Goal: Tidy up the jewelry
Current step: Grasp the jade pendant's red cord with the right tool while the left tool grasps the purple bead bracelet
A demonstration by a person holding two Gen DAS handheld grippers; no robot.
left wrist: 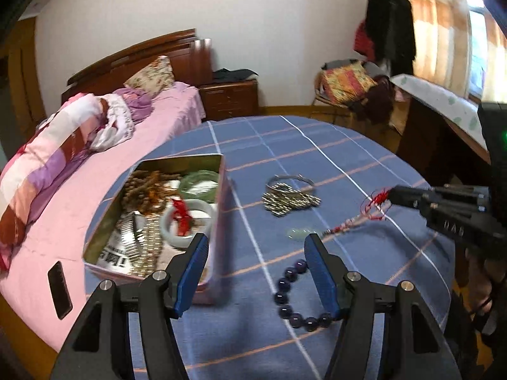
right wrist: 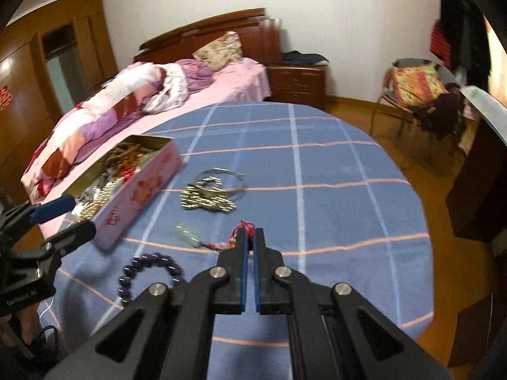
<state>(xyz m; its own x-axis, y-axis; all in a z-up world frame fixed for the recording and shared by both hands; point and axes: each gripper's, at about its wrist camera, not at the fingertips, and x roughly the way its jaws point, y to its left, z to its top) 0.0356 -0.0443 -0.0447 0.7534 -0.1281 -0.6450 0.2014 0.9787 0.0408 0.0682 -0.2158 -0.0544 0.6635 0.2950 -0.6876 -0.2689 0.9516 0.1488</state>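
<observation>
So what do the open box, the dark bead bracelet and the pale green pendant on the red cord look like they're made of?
Box: probably tin, given its thin walls, shiny gold inside and pink printed outside.
Bead bracelet: glossy dark purple round beads with highlights, polished stone or glass; can't tell which.
Pendant: pale green and translucent-looking, maybe jade or glass, though blurred. Its red cord, pinched by the right gripper, looks like thread.

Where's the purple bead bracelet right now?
The purple bead bracelet lies on the blue checked cloth, right of the pink tin, partly behind the open left gripper's right finger.
</observation>
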